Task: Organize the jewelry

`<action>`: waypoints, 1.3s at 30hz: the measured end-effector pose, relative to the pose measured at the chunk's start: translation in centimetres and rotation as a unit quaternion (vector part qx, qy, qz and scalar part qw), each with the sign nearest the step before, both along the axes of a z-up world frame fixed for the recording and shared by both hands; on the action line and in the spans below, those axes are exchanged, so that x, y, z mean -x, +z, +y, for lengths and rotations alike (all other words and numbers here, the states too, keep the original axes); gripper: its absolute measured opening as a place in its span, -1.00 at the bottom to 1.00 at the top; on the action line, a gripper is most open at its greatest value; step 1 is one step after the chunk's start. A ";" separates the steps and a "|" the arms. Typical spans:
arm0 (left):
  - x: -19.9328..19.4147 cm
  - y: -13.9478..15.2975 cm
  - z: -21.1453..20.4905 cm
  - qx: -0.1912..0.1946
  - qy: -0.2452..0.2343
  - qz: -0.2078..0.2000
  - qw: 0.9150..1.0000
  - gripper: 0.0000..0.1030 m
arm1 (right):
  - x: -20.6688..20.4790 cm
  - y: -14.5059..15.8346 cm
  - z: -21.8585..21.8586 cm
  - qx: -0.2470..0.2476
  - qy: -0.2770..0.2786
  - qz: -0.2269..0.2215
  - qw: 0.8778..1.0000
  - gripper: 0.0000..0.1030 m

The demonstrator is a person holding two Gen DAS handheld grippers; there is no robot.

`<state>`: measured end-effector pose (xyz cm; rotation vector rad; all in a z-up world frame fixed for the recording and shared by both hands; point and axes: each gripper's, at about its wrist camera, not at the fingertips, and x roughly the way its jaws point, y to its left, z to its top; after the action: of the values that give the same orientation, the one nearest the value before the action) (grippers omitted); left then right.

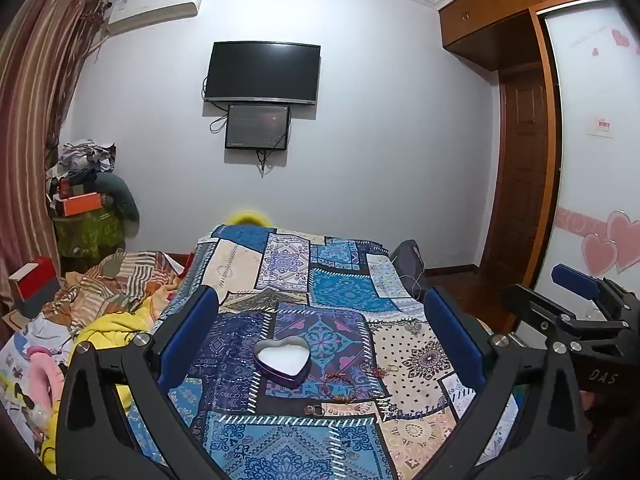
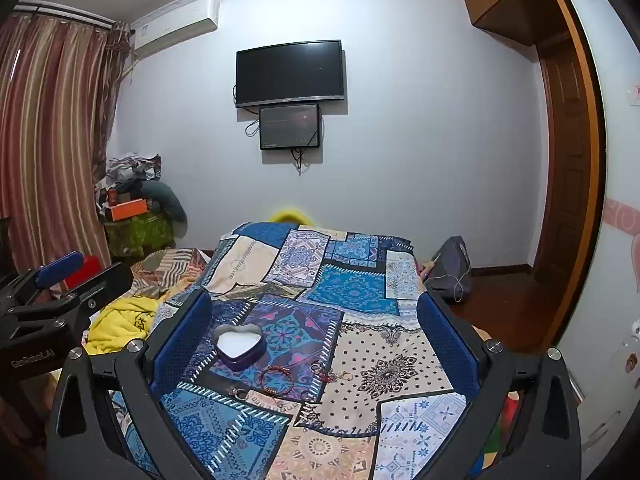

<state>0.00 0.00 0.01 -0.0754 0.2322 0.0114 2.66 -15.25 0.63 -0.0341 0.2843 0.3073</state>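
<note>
From the left wrist camera, my left gripper (image 1: 318, 316) stands wide apart and carries nothing, held above the patchwork bedspread (image 1: 348, 292). The heart-shaped tin (image 1: 282, 359) sits open, white inside, almost dead ahead between my fingers. The red bead bracelet (image 1: 340, 388) lies just beside it, nearer me and to the right, with a few small rings (image 1: 314, 410) scattered close by. At the right edge I see the other tool, marked "DAS".

From the right wrist camera, my right gripper (image 2: 314, 320) is likewise wide and empty. Here the tin (image 2: 239, 346) lies ahead and to the left, the bracelet (image 2: 276, 380) closer and nearer my centre line, rings (image 2: 240, 393) around it. I judge the right hand better placed for the bracelet. The left tool reads "GenRobot.AI".
</note>
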 end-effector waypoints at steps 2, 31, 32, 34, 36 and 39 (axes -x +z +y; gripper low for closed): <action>0.0 0.0 0.0 0.001 -0.002 0.002 1.000 1.00 | 0.1 0.0 0.0 0.000 0.000 -0.001 1.000 0.97; -0.2 -0.4 0.7 0.006 0.002 0.007 1.000 1.00 | 0.3 0.2 0.1 0.002 0.001 0.004 1.000 0.97; -0.2 -0.4 0.7 0.006 0.002 0.007 1.000 1.00 | 0.3 0.2 0.1 0.001 0.001 0.004 1.000 0.97; -0.2 -0.4 0.7 0.006 0.002 0.007 1.000 1.00 | 0.3 0.3 0.4 0.001 0.001 0.004 1.000 0.97; -0.2 -0.4 0.7 0.007 0.002 0.007 1.000 1.00 | 0.3 0.2 0.4 0.001 0.000 0.004 1.000 0.97; -0.2 -0.4 0.6 0.006 0.002 0.007 1.000 1.00 | 0.3 0.2 0.4 0.001 0.001 0.004 1.000 0.97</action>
<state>0.21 0.64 -0.39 -0.0883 0.2466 0.0136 2.38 -14.83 0.86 -0.0347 0.2929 0.3094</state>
